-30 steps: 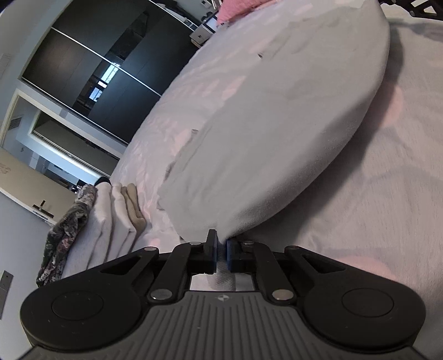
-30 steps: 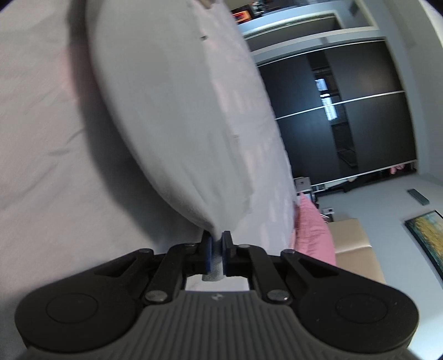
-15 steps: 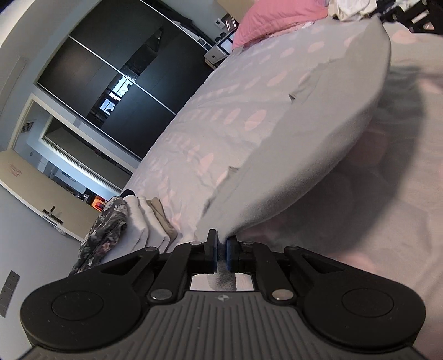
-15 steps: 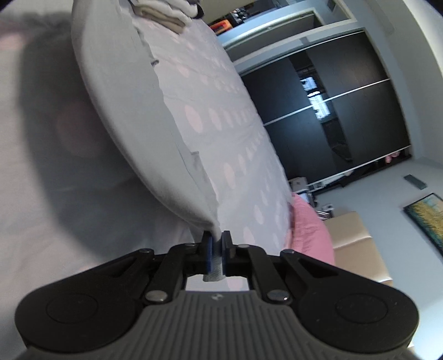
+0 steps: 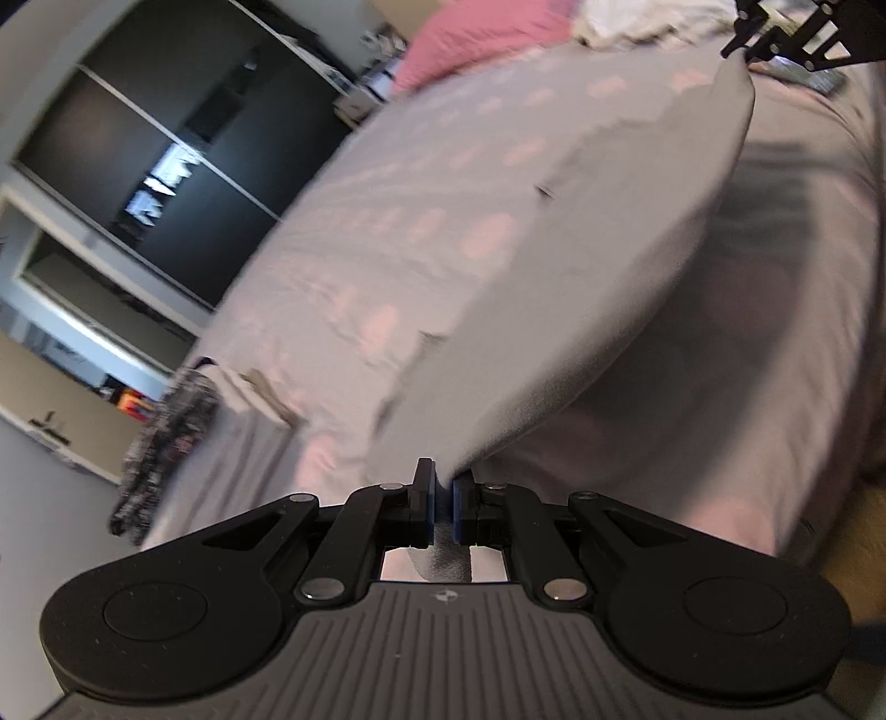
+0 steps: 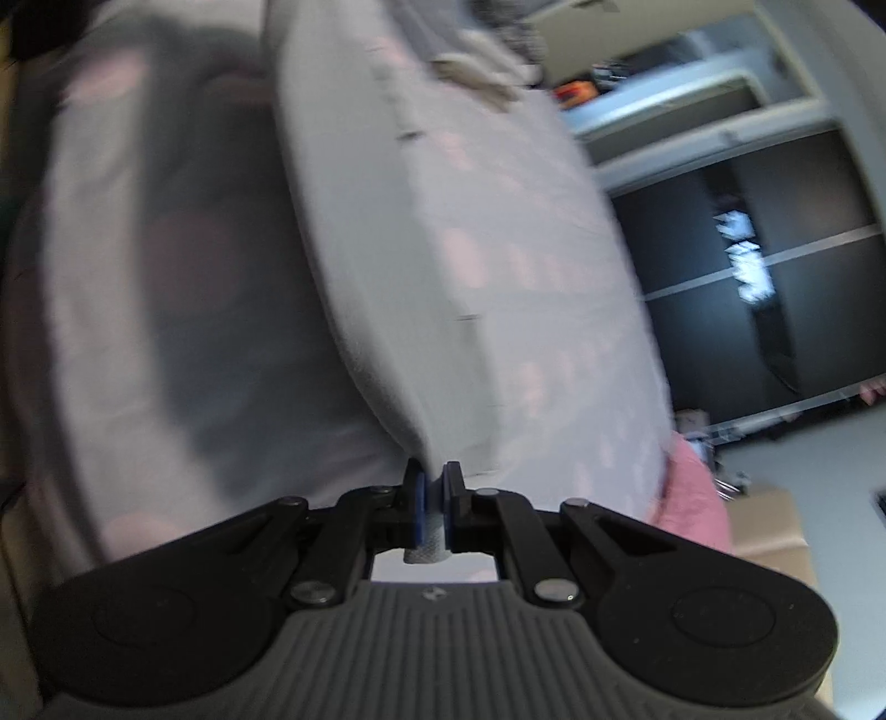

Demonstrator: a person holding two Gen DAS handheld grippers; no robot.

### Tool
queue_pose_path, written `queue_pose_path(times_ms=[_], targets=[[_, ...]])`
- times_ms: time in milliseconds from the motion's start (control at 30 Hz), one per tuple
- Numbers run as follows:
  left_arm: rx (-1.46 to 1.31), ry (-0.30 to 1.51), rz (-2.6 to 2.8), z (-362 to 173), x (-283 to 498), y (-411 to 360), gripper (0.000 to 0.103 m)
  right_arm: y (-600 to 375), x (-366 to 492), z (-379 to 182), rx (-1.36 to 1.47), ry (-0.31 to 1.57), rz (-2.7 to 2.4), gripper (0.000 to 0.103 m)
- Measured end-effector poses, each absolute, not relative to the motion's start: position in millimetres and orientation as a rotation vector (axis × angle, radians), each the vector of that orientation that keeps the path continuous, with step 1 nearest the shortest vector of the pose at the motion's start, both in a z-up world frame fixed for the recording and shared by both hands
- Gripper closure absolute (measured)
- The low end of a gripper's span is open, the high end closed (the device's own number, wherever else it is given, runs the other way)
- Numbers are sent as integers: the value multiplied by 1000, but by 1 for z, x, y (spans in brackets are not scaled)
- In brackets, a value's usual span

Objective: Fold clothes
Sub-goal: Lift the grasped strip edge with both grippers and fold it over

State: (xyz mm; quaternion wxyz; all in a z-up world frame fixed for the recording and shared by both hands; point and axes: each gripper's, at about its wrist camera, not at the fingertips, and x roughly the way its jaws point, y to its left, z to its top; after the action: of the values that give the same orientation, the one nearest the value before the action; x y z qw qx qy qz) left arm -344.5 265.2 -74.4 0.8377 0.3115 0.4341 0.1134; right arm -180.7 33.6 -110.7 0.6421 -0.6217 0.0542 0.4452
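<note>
Left gripper (image 5: 441, 501) pressed together on one corner of a grey garment (image 5: 581, 288); right gripper (image 6: 433, 501) likewise pinches the opposite corner (image 6: 387, 232), cloth bunched between each pair of blue pads. Garment stretches taut ahead of both tongs, lifted above a grey bedspread with pink spots (image 5: 387, 232), its shadow on the cover beneath (both views motion-blurred). Beyond the left tongs, to their left, a stack of folded clothes (image 5: 243, 399); farther ahead a pink pillow (image 5: 482, 39).
</note>
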Motion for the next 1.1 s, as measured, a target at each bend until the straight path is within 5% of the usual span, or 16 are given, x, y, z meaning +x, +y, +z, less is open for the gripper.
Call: queue_pose_path(times_ms=[500,933,1100], targets=[[664,1232,16,-154,-346,264,99,36,-176,-149,-1509,374,1204,96],[652,1260,23,-167,-346,267,98,56,-175,-166,-1570,395,1196,92],[606,1256,27,-159,-346,268,88,54,-177,-164,-1572,397,1195,87]])
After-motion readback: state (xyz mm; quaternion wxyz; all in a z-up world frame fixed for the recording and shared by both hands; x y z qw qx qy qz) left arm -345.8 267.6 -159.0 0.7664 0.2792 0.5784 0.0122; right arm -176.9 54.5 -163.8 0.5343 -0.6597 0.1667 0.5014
